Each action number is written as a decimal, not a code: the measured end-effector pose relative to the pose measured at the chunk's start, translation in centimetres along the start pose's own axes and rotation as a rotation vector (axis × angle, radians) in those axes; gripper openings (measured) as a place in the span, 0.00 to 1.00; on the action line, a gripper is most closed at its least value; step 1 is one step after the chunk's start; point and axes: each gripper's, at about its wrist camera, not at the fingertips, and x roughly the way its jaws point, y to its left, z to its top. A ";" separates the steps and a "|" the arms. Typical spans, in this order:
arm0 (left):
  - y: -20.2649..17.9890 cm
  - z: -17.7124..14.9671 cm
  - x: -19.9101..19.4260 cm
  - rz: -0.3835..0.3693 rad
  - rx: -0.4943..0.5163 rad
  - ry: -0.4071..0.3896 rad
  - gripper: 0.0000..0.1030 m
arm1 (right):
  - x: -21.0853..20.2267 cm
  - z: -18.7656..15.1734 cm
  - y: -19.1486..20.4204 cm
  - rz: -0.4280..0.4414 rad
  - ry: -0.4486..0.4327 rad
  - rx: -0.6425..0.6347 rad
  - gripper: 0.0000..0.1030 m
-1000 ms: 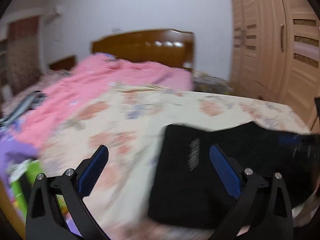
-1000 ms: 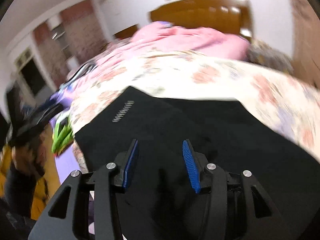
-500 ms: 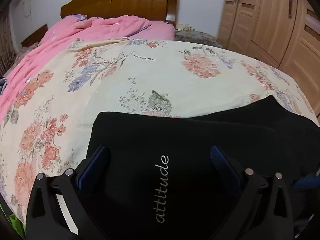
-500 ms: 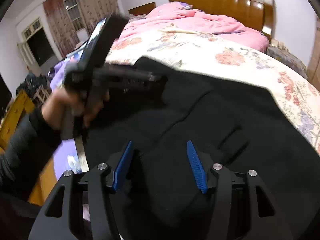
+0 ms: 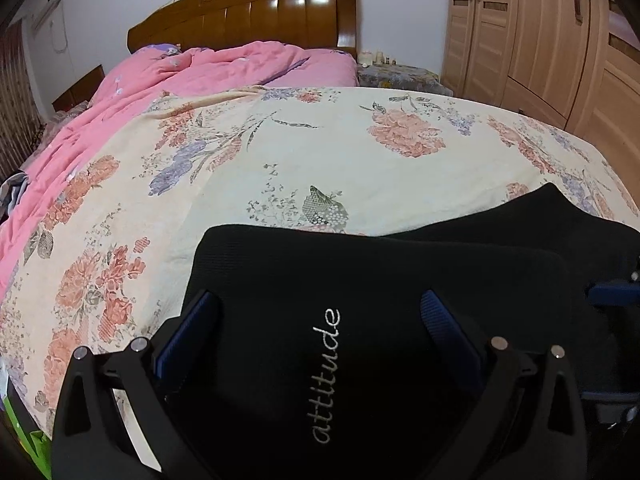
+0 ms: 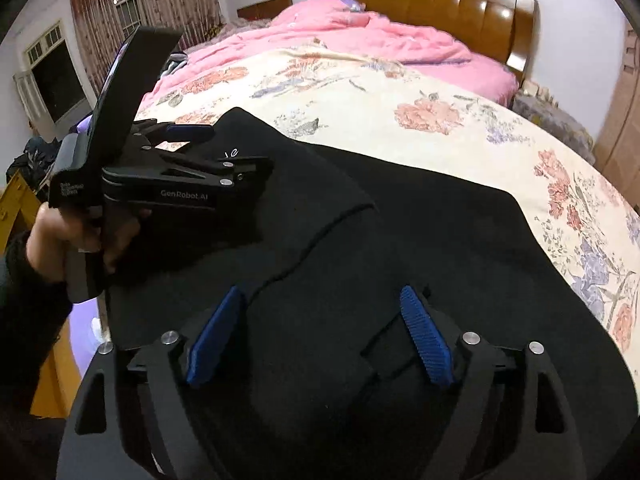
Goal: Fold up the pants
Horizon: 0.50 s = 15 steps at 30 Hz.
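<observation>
The black pants [image 5: 400, 280] lie on the floral sheet [image 5: 320, 152] at the near edge of the bed, an "attitude" lettering [image 5: 326, 376] facing up. One layer is folded over another [image 6: 304, 200]. My left gripper [image 5: 316, 320] is open wide just over the lettered layer, which lies between its blue pads [image 5: 188, 332]. The right wrist view shows the left gripper [image 6: 232, 148] low on the pants' left part, held by a hand [image 6: 60, 236]. My right gripper [image 6: 320, 328] hovers over the pants with its jaws opening; cloth lies between the pads, which do not press on it.
A pink quilt [image 5: 180, 76] is bunched along the far left of the bed below the wooden headboard [image 5: 256, 12]. A wooden wardrobe [image 5: 560, 32] stands at the right. Curtained windows [image 6: 100, 20] are at the left. The sheet beyond the pants is bare.
The left gripper swung from left of the pants to over them and sank, then held still. The right gripper's jaws spread wider and it dropped a little toward the cloth.
</observation>
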 end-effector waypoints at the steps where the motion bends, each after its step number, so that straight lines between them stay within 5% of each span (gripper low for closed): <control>1: 0.0 0.0 0.0 0.000 -0.001 0.000 0.99 | -0.3 0.5 -0.4 -0.032 -0.022 -0.005 0.78; 5: 0.0 0.0 0.0 0.003 0.000 0.000 0.99 | 0.2 2.5 -2.7 -0.085 -0.064 0.018 0.79; 7: 0.0 0.0 0.0 0.004 0.000 0.000 0.99 | 2.3 3.0 -4.7 -0.133 -0.012 0.058 0.79; 10: 0.0 0.0 0.0 0.006 -0.003 0.000 0.99 | 3.7 2.3 -8.0 -0.033 -0.007 0.179 0.89; 15: 0.0 0.0 0.1 0.007 -0.003 0.002 0.99 | 1.6 1.6 -8.7 -0.067 -0.062 0.235 0.88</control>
